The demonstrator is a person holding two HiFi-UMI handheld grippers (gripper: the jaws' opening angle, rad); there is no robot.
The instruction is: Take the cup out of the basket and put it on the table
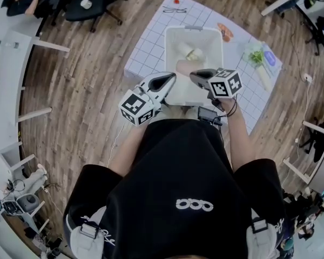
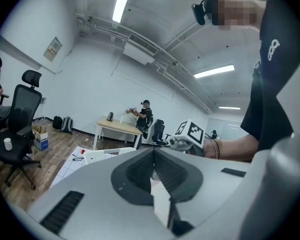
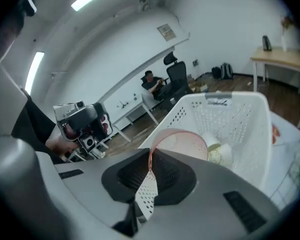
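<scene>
- Right gripper [image 1: 195, 75] [image 3: 150, 165]: jaws nearly together, clamped on the rim of the cup.
- Cup [image 1: 184, 67] [image 3: 182, 143]: pink, translucent. It hangs tilted from the right gripper's jaws with its mouth towards the camera, over the near end of the basket. Whether its base is clear of the basket's rim is hard to judge.
- Basket [image 1: 167, 50] [image 3: 242, 116]: white perforated plastic, standing on the table.
- Pale items [image 1: 190, 52] [image 3: 221, 154]: rounded, white and yellowish, lying inside the basket beyond the cup.
- Table [image 1: 151, 39]: white top marked with a grid, on a wooden floor.
- Green item [image 1: 256, 57]: on the table, right of the basket, apart from it.
- Left gripper [image 1: 171, 78] [image 2: 152, 167]: jaws together with nothing between them. It is held level beside the right gripper at the basket's near edge.
</scene>
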